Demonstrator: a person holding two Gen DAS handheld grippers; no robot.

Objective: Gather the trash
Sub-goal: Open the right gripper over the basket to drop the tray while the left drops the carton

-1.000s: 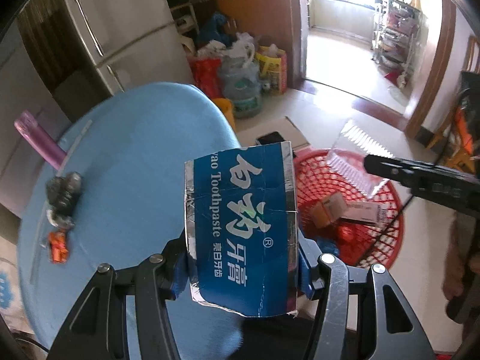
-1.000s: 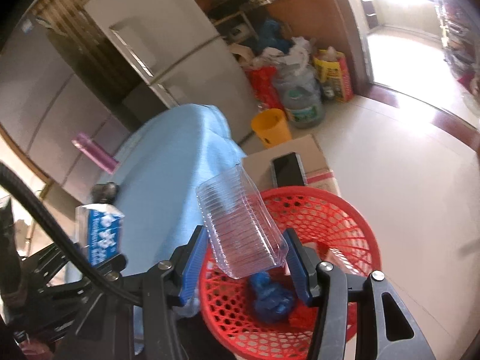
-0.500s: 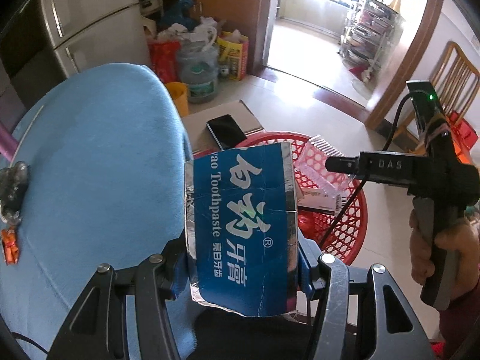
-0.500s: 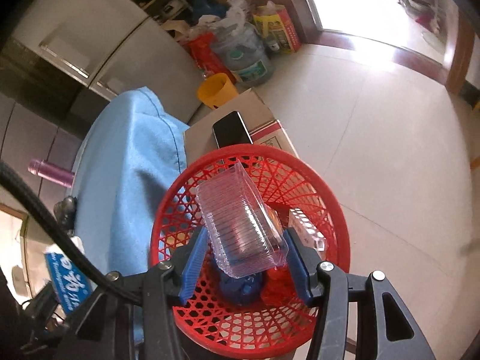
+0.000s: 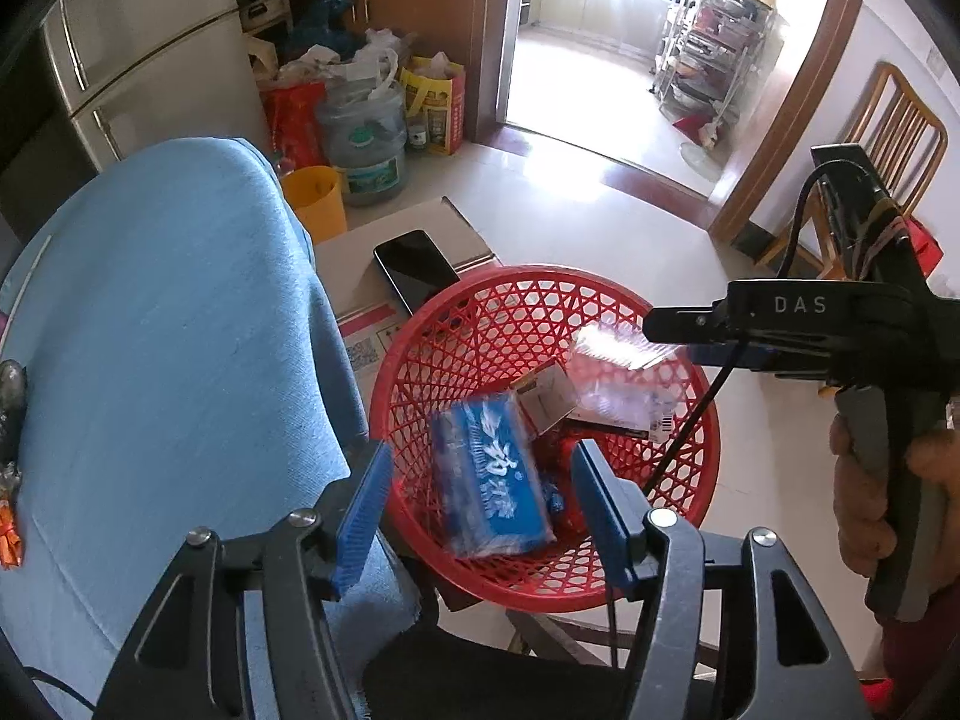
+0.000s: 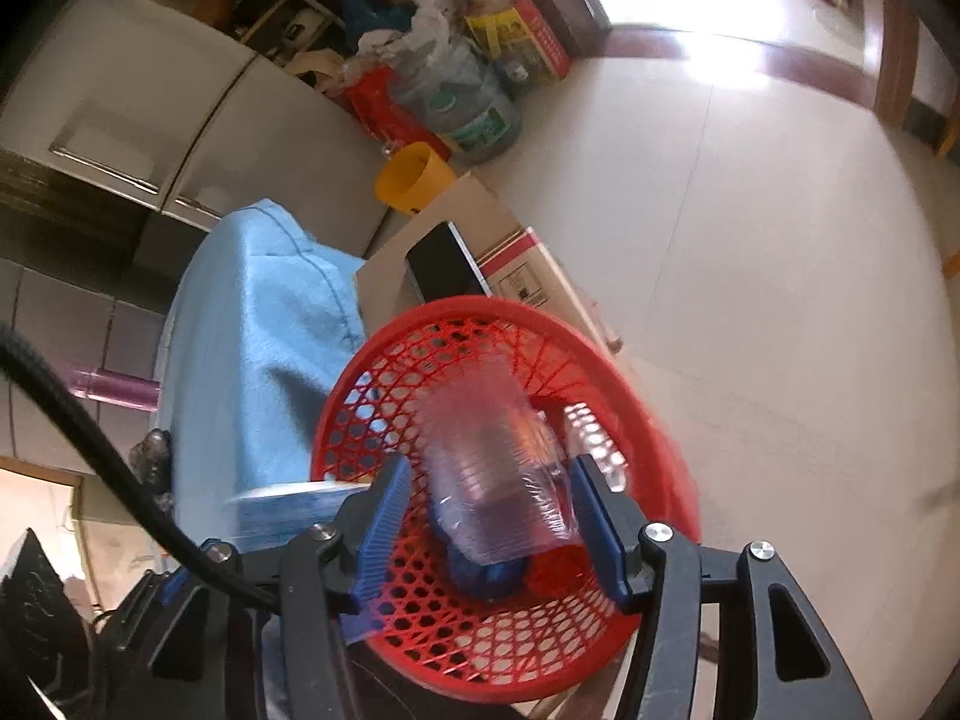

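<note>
The red mesh basket (image 5: 600,294) stands on the floor beside the table. A blue toothpaste box (image 5: 489,480) lies blurred inside it, below my left gripper (image 5: 480,510), whose jaws are opening and hold nothing. In the right wrist view my right gripper (image 6: 489,516) hangs over the basket (image 6: 480,312) with its jaws opening. A clear plastic container (image 6: 492,480) sits blurred between them, with a small gap to each pad. From the left wrist view the right gripper (image 5: 666,330) shows side-on, held by a hand (image 5: 864,498), with the clear container (image 5: 612,372) below it.
A blue-clothed table (image 5: 150,330) fills the left, with crumpled dark trash (image 5: 9,408) and an orange wrapper (image 5: 6,534) at its edge. A phone (image 5: 420,270) lies on a cardboard box (image 5: 372,240) behind the basket. A yellow bucket (image 5: 312,198), bags and a fridge (image 5: 150,60) stand beyond.
Both grippers came over the basket and tipped downward. The left jaws spread and the toothpaste box fell into the basket. The right jaws widened off the clear container.
</note>
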